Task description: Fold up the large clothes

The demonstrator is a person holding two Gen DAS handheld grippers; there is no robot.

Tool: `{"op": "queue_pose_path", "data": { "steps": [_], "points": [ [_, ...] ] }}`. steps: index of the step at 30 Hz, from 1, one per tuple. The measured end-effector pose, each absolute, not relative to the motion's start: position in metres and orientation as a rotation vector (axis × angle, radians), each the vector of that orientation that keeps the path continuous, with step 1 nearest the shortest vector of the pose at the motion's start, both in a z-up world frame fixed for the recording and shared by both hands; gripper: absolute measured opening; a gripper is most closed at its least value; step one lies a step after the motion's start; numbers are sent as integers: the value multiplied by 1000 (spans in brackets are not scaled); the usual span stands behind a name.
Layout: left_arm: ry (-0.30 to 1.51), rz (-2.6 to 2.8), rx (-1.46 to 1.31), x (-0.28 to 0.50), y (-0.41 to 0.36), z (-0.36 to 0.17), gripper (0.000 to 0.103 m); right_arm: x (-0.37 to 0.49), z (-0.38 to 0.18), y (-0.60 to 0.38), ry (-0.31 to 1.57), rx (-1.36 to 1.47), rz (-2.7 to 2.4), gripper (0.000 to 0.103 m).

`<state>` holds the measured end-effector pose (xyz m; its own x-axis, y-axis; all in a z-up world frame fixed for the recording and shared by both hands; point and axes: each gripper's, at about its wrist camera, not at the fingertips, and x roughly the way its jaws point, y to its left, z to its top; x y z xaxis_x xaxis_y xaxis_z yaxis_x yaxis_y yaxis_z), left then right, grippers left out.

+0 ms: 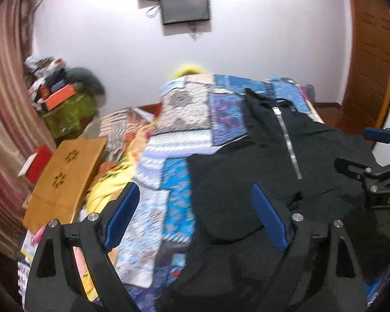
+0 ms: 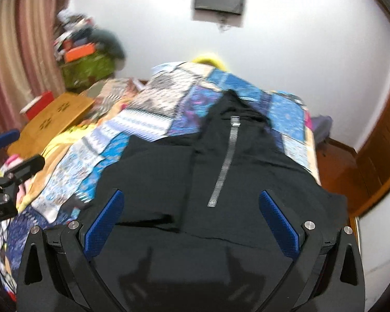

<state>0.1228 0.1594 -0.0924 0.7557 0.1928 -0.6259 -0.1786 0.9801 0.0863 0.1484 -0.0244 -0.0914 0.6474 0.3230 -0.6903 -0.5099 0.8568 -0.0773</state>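
- A black fabric garment with a silver metal zipper down its chest (image 2: 195,171) lies spread on the bed, over a blue patchwork quilt (image 1: 174,187), collar end toward the far wall and hem end toward the person.
- The left hand-held gripper (image 1: 195,218) hangs above the garment's left edge with its blue-padded jaws spread wide and nothing between them; one pad sits over quilt, the other over black cloth.
- The right hand-held gripper (image 2: 192,223) hovers over the lower middle of the garment, jaws likewise wide apart and empty.
- The cloth looks soft and limp, with loose creases and one flap already lying doubled over on the left side of the zipper, so I judge it will sag and drape when lifted, not hold a shape.
- It seems light but bulky; the zipper (image 2: 223,161) is the only stiff line and should make a natural fold axis.
- Good places to pinch would be the hem corners or a sleeve edge, one per gripper, taking a full thickness of fabric so it does not slip from the pads.
- Containers: an orange box (image 1: 58,96) sits on a cluttered green-covered stand by the striped curtain; what it holds cannot be seen.
- A flat wooden board with flower cut-outs (image 1: 65,179) lies left of the bed.
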Motion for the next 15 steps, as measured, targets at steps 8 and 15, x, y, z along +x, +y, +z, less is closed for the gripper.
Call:
{"op": "queue_pose_path", "data": {
  "steps": [8, 15],
  "points": [
    [768, 328, -62, 95, 220, -123, 88, 143, -144, 59, 886, -448, 660, 102],
    [831, 358, -117, 81, 244, -152, 88, 154, -203, 117, 1021, -621, 706, 100]
  ]
}}
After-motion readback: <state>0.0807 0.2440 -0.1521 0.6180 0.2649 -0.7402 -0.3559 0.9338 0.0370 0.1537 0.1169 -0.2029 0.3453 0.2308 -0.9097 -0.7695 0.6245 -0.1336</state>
